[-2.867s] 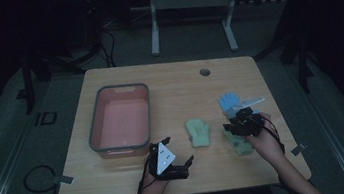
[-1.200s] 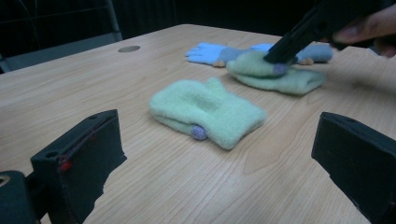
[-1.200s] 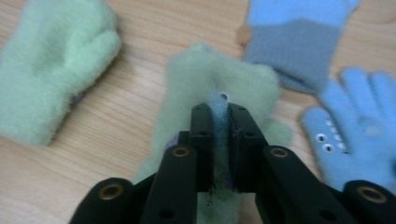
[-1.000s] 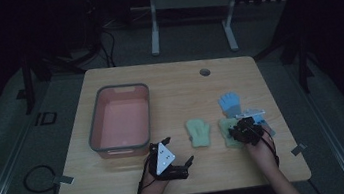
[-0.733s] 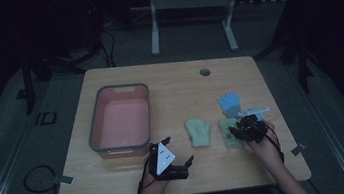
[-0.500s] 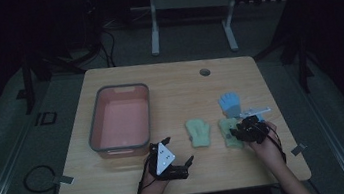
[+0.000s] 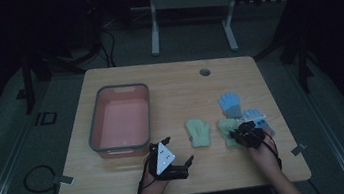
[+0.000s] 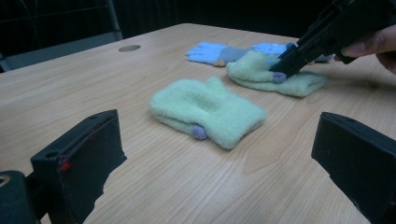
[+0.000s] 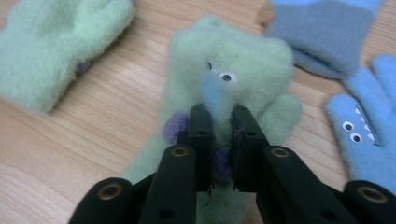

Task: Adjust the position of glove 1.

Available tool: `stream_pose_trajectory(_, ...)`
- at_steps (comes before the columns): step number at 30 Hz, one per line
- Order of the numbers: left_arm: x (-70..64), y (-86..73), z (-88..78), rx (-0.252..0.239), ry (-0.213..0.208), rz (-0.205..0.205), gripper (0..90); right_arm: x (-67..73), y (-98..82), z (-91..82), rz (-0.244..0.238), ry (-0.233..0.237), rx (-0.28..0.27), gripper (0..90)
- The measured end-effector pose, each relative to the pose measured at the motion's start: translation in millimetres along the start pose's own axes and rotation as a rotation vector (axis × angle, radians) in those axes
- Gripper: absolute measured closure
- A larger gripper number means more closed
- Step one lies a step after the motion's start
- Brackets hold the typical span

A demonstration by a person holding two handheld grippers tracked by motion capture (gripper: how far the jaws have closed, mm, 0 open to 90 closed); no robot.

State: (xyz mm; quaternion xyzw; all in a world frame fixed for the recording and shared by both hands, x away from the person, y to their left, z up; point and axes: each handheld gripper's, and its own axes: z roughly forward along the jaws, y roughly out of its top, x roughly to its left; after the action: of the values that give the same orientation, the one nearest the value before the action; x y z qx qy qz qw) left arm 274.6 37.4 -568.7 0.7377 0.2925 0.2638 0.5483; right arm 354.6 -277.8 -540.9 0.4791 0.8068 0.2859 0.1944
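Right gripper view: the right gripper (image 9: pixel 219 116) has its jaws drawn in close, pinching a fold of the green mitten (image 9: pixel 233 70) with the stitched face; the jaws have just been closing, and fleece is plainly caught between the pads, including the little blue nose piece. Mitten not lifted; it lies flat on the table (image 7: pixel 168 85), near the front right. Second green mitten (image 7: pixel 198 132) lies just to its left, apart from it, untouched. Two blue gloves beside the gripped one: blue glove with grey cuff (image 7: pixel 230 103) farther back, the second blue glove (image 7: pixel 256 116) with eyes and teeth to the right, partly under the hand. High view puts the right gripper (image 7: pixel 241 133) over the near end of the gripped mitten, hand behind it. Left gripper (image 7: pixel 168 160) rests near the front edge, jaws standing wide with nothing between them, looking across at the loose green mitten (image 8: pixel 208 112). Pink bin (image 7: pixel 120 118) with grey rim sits at table left, nothing inside. Judgement: likely sorting or collecting the gloves into the bin; none of the four is in yet. First grasp just made, so lifting, carrying and dropping remain, then three more items. Early stage.
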Motion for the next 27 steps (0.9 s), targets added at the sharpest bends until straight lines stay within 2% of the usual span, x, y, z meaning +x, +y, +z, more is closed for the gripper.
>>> stream_pose_trajectory(1, 0.1, -0.1, -0.1, -0.001, 0.0, -0.002, 2.2, 1.0, 2.0, -2.8, 0.019, -0.002, -0.002, 82.5)
stream_pose_trajectory(7, 0.5, -0.2, -0.3, -0.004, 0.0, -0.006, 2.2, 12.9, 26.6, -27.5, 0.009, -0.032, -0.059, 82.9)
stream_pose_trajectory(11, 0.4, -0.3, -0.4, -0.006, 0.0, -0.01, 2.2, 21.3, 45.5, -36.0, 0.0, -0.026, -0.081, 82.8)
stream_pose_trajectory(18, 0.7, -0.5, -0.8, -0.009, 0.001, -0.013, 2.2, 48.3, 69.5, -37.7, -0.01, -0.007, -0.095, 82.8)
stream_pose_trajectory(27, 1.0, -0.7, -0.9, -0.014, -0.002, -0.016, 2.2, 82.7, 78.5, -23.0, -0.025, 0.052, -0.077, 82.7)
